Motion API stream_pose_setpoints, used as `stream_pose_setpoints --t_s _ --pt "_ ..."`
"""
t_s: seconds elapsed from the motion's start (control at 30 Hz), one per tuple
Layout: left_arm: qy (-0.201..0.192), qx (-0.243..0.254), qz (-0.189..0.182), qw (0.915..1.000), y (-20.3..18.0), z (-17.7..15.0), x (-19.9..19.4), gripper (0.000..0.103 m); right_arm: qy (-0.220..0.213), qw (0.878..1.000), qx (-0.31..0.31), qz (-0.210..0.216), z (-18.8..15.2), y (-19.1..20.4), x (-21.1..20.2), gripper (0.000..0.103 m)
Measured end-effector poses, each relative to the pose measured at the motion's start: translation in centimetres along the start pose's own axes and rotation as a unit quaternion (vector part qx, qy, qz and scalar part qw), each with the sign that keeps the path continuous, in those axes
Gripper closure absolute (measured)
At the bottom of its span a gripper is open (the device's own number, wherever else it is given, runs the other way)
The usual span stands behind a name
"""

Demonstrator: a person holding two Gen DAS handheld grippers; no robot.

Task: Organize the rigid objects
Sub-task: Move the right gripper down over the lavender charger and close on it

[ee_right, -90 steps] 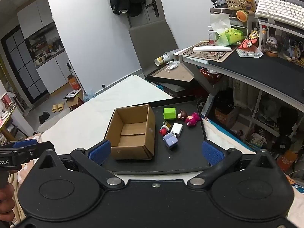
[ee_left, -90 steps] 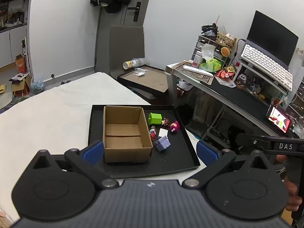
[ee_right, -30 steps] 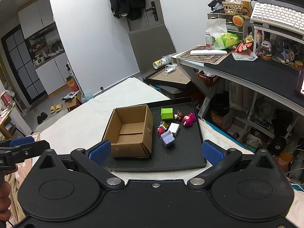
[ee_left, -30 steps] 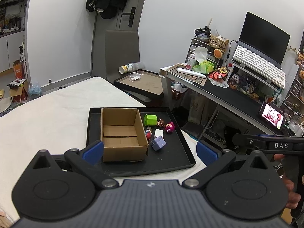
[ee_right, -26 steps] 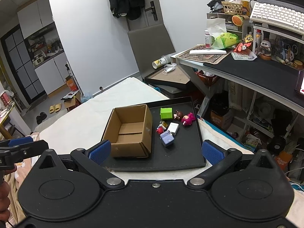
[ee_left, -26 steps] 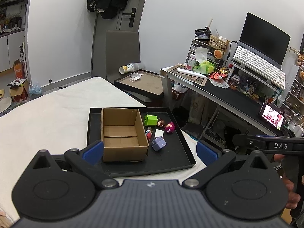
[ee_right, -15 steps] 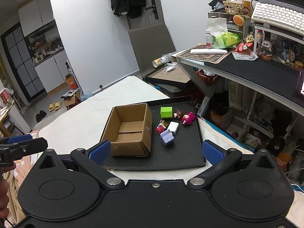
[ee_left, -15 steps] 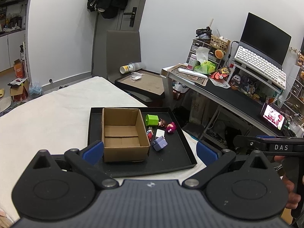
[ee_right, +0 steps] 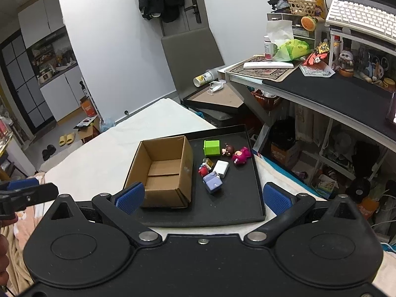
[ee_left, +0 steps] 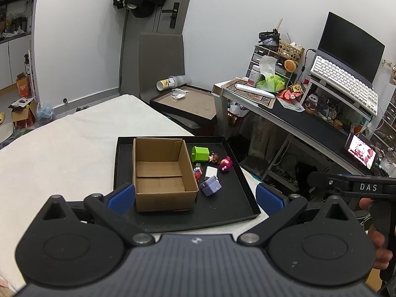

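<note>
We hold both grippers back from the tray (ee_left: pixel 128 146), above its near edge. Our left gripper (ee_left: pixel 195 195) has its fingers (ee_left: pixel 121 195) spread wide and holds nothing; our right gripper (ee_right: pixel 201 198) likewise has its fingers (ee_right: pixel 130 196) wide apart and empty.

The tray lies on a bed (ee_left: pixel 61 148) covered in white cloth, straight ahead of both pairs of fingers. In the left wrist view the box (ee_left: pixel 160 170) sits just beyond our left finger, open at the top and with nothing visible inside. The toys lie between the fingers and farther out, all on the tray beside the box's right wall.

Nearest to us is the purple block (ee_left: pixel 211 186), tipped on its side. Just beyond it lies the white block (ee_left: pixel 211 172), flat, and beside that, close against the box, the red figure (ee_left: pixel 197 170); we cannot tell whether it touches the box. Farther still is the green cube (ee_left: pixel 200 154), and to its right the brown-haired figure (ee_left: pixel 214 157) and the pink figure (ee_left: pixel 226 163), lying close together.

In the right wrist view the same group shows between our fingers: purple block (ee_right: pixel 212 183) nearest, green cube (ee_right: pixel 212 147) farthest, pink figure (ee_right: pixel 241 156) toward the right finger, box (ee_right: pixel 163 170) just past the left finger. Part of the left gripper shows at the far left edge of that view.
</note>
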State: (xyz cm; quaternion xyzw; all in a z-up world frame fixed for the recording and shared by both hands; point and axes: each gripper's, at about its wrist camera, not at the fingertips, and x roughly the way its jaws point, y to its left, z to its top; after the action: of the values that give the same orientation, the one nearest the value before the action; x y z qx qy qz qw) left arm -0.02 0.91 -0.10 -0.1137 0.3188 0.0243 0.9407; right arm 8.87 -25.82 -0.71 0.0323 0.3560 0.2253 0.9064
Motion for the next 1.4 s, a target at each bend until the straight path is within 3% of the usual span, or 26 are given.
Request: stream_pose_setpoints --t_s 0.6,1.4 --pt "0.035 -0.025 -0.003 0.9991 1.4 1.3 6.2 0.000 0.040 0.998 0.040 -0.001 0.7 -3.2 5.8 0.000" --pt "0.096 -0.065 0.044 0.9923 5.9 2.6 14.4 0.001 0.108 0.992 0.066 0.007 2.6 -5.0 15.1 0.000"
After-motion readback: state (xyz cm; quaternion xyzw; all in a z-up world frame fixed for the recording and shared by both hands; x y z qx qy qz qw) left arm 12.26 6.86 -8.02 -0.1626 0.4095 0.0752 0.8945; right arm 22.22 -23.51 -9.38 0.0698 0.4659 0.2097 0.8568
